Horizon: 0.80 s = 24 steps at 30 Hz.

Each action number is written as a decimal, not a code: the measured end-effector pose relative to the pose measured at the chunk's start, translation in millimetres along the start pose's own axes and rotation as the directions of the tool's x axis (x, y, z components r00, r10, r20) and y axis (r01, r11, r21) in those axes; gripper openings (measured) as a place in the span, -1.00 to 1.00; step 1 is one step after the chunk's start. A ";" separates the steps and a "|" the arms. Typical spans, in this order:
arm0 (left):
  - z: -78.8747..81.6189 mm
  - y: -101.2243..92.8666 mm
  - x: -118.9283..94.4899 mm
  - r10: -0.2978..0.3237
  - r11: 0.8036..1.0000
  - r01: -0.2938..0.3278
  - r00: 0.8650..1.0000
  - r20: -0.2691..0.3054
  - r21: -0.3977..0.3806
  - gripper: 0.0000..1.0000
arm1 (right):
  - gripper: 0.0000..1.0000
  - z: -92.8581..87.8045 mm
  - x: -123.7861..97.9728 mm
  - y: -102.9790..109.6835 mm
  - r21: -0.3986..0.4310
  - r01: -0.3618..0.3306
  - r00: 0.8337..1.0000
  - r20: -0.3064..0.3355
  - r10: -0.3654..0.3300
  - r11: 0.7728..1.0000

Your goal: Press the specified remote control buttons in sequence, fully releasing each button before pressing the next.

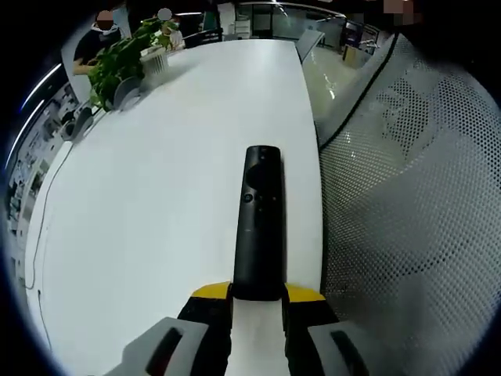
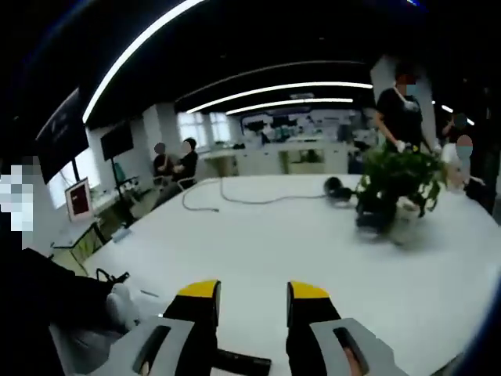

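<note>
A slim black remote control [image 1: 258, 227] points away from me over the white table [image 1: 156, 196], its round button cluster near the far end. My left gripper [image 1: 258, 294] is shut on the remote's near end, one yellow-tipped jaw on each side. In the right gripper view, my right gripper [image 2: 252, 294] stands open above the white table [image 2: 274, 235] with nothing between its fingertips. A small black piece [image 2: 243, 362] lies low between its jaws; I cannot tell what it is.
A potted plant [image 1: 125, 55] [image 2: 395, 184] stands at the table's far end. A grey mesh chair back [image 1: 415, 196] presses against the table's right edge. A cable [image 2: 235, 200] and a dark object [image 2: 337, 188] lie farther off. A person's dark sleeve [image 2: 47, 305] is at left; people stand and sit in the background.
</note>
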State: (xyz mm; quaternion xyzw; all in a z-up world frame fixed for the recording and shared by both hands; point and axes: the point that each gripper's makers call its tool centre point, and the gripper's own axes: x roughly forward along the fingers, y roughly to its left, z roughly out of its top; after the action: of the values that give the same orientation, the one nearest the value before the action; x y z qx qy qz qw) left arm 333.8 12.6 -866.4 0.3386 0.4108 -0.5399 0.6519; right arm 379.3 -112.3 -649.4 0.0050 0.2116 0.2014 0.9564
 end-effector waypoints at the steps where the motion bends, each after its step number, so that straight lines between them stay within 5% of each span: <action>1: 0.3 0.1 -0.2 0.000 1.000 0.000 1.000 -0.001 0.001 -0.53 | -0.18 -3.1 -5.7 -4.7 -0.019 0.028 1.000 0.007 -0.028 0.999; 11: -1.3 10.0 -2.7 0.006 1.000 -0.006 1.000 -0.011 0.021 -0.54 | 0.45 -14.5 -24.7 -28.3 -0.146 0.194 0.980 0.061 -0.187 0.970; 19: -5.5 33.5 -9.6 0.032 0.999 -0.032 0.999 -0.025 -0.002 -0.54 | 0.48 -19.0 -21.2 -31.9 -0.245 0.223 0.975 0.050 -0.218 0.944; 24: -5.6 56.3 -16.5 0.061 0.998 -0.062 0.998 -0.022 -0.026 -0.54 | 0.51 -15.2 -24.1 -35.4 -0.237 0.244 0.970 0.076 -0.233 0.940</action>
State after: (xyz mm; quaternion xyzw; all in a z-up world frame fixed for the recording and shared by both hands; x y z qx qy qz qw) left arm 386.8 35.2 -854.1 0.3481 0.4140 -0.5106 0.6683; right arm 366.7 -155.3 -656.9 -0.1336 0.1617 0.1084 0.9717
